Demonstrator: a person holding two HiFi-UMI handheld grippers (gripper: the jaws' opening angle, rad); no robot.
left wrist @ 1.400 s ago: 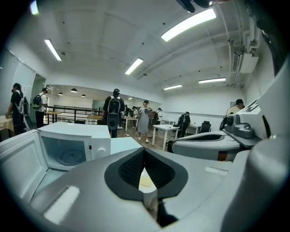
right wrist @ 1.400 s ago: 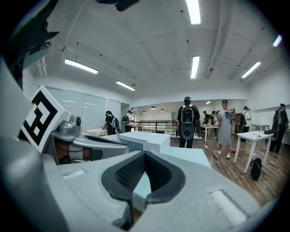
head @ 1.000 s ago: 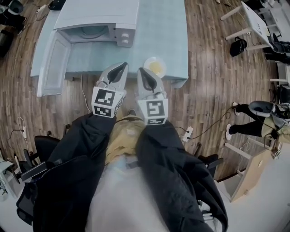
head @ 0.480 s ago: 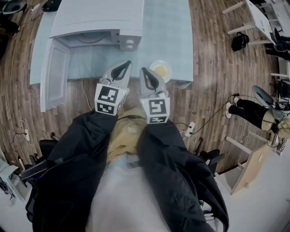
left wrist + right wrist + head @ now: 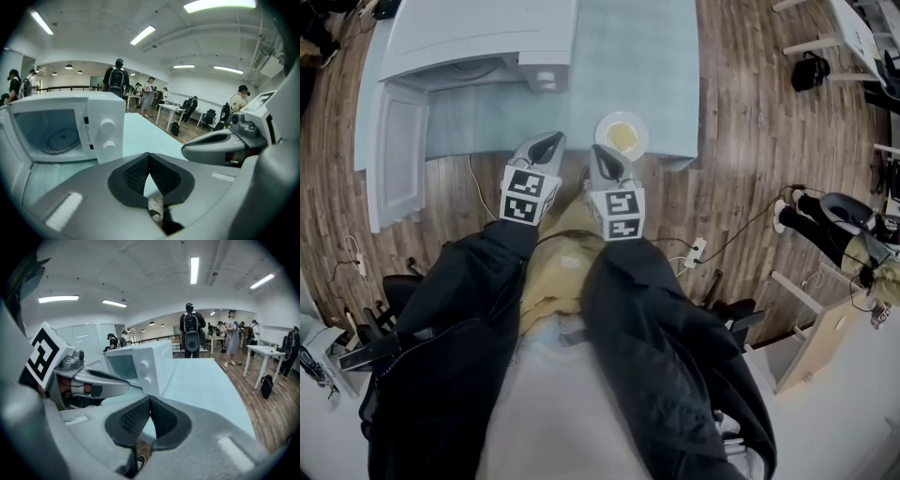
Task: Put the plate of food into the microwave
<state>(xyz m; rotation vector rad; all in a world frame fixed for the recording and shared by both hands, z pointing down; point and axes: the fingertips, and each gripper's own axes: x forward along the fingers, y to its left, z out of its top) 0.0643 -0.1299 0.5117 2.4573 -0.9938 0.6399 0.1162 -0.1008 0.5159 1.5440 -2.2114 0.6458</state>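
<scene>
A white plate with yellow food sits near the front edge of the pale blue table. The white microwave stands at the table's left with its door swung wide open, and its turntable shows in the left gripper view of the microwave. My left gripper and right gripper hover side by side at the table's front edge, both shut and empty. The right gripper's tip lies just left of the plate. Neither gripper view shows the plate. Shut jaws show on the left gripper and the right gripper.
The open door overhangs the table's front left corner. A cable hangs below the table edge. Wooden floor surrounds the table, with chairs, other tables and a seated person to the right. Several people stand in the background.
The head view has swung, so the microwave now sits higher and further left in it. Both grippers stay shut, side by side at the table's front edge.
</scene>
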